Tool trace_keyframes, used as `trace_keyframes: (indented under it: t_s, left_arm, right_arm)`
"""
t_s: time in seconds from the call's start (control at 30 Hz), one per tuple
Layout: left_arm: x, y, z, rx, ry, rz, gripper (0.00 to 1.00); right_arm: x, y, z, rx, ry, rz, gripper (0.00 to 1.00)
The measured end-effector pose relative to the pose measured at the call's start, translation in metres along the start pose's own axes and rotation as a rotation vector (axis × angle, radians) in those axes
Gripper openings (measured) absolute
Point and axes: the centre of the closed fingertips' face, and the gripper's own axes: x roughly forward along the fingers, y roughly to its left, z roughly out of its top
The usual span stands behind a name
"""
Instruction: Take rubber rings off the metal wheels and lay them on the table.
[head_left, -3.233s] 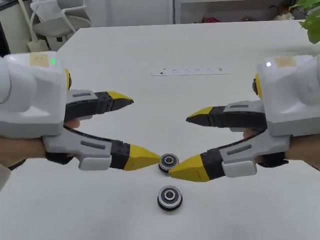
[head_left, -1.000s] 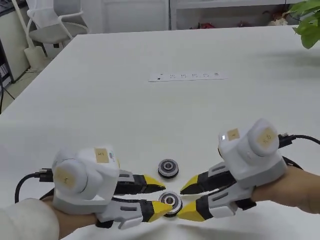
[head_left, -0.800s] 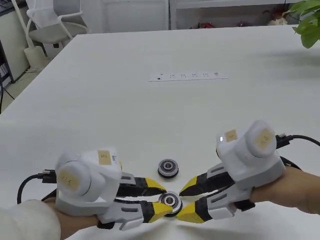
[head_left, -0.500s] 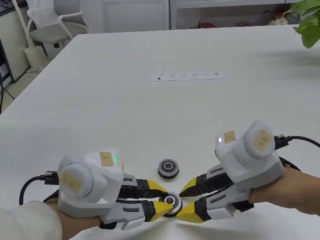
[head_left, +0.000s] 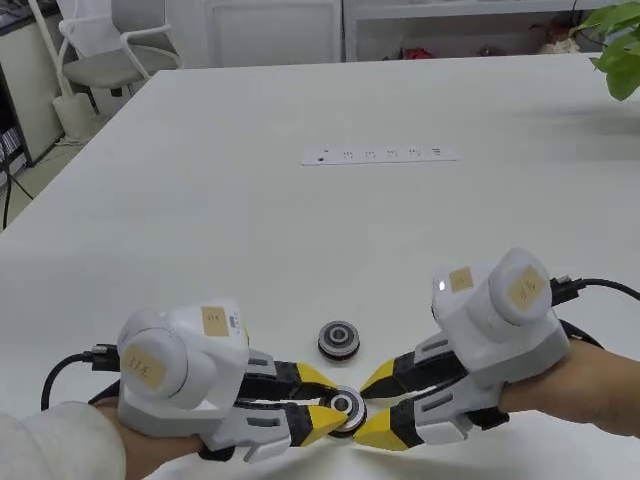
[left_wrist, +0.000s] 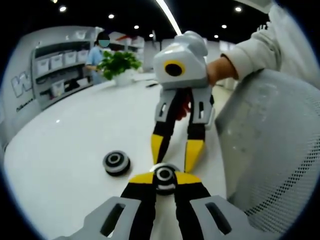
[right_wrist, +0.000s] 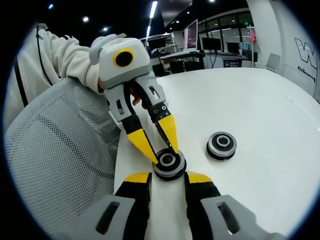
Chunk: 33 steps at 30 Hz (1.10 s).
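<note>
Two metal wheels with black rubber rings lie on the white table (head_left: 300, 230). The near wheel (head_left: 346, 405) (left_wrist: 164, 175) (right_wrist: 170, 167) sits between the yellow tips of my left gripper (head_left: 332, 400) (left_wrist: 165, 179) (right_wrist: 165, 155), which is shut on it. My right gripper (head_left: 364, 410) (left_wrist: 175, 152) (right_wrist: 169, 179) faces it from the other side. It is open, and its tips reach just short of the wheel's edge on either side. The second wheel (head_left: 339, 340) (left_wrist: 116, 163) (right_wrist: 222, 145) lies flat and untouched a little farther out.
A flush power strip (head_left: 380, 155) is set into the table's middle. A white chair (head_left: 100, 50) stands at the far left corner and a plant (head_left: 620, 30) at the far right. A mesh chair back (left_wrist: 270, 150) (right_wrist: 55, 160) is close behind the table's near edge.
Both grippers have dropped from the farther wheel to the nearer one. Over the last second the left jaws closed onto it and the right tips edged in slightly.
</note>
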Motion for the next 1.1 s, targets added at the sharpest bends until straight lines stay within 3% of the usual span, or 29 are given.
trace_keyframes:
  t_s: [0.33, 1.1]
  left_arm:
    - [-0.0002, 0.0004, -0.0002, 0.003, -0.002, 0.001, 0.14]
    - [-0.0014, 0.0014, -0.0008, -0.010, -0.010, 0.008, 0.14]
  right_arm:
    - [-0.0007, -0.0018, 0.0023, -0.023, -0.010, -0.012, 0.19]
    - [-0.0025, -0.0040, -0.0022, -0.114, 0.028, -0.025, 0.08]
